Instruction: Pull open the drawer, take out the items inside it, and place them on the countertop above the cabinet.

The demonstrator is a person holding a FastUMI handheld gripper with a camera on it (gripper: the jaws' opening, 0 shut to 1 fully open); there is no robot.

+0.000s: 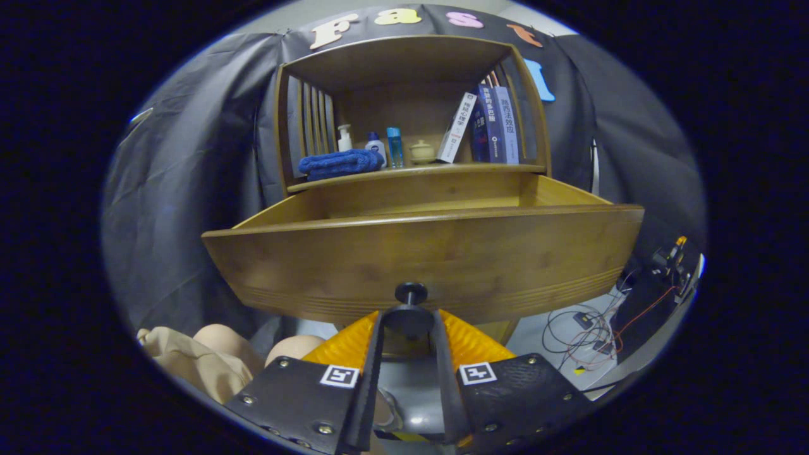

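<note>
**Gripper clamped on the knob of a drawer pulled well out**

Seen from a camera riding on the gripper point(409, 321), looking forward along its two fingers. Fingers closed narrow around the dark round knob point(411, 294) at the middle of the drawer point(422, 253) front, one on each side, both seemingly pressed against it. Knob directly between the fingertips, sticking out of the wooden panel toward the camera.

Drawer drawn well out of the wooden cabinet point(411, 183), its wide front panel stretching left and right just beyond the fingers, long axis crosswise to them. Open box of the drawer running back from that panel toward the cabinet, above and behind the knob. Inside floor hidden by the front panel from this low angle, so contents impossible to tell.

Countertop point(417, 172) above the drawer, further back and higher than the gripper. Already on it: a folded blue towel point(340, 163), a white pump bottle point(344, 138), a small white and blue bottle point(375, 146), a clear blue bottle point(395, 146), a small pale lidded pot point(421, 151), and a row of books point(486, 125) leaning at the right.

Likely next: letting go of the knob, then rising up and forward over the front panel's top edge to reach down into the drawer. Everything needed lies ahead and above, nothing to either side. Main risk: catching the panel's top edge on the way over.
</note>
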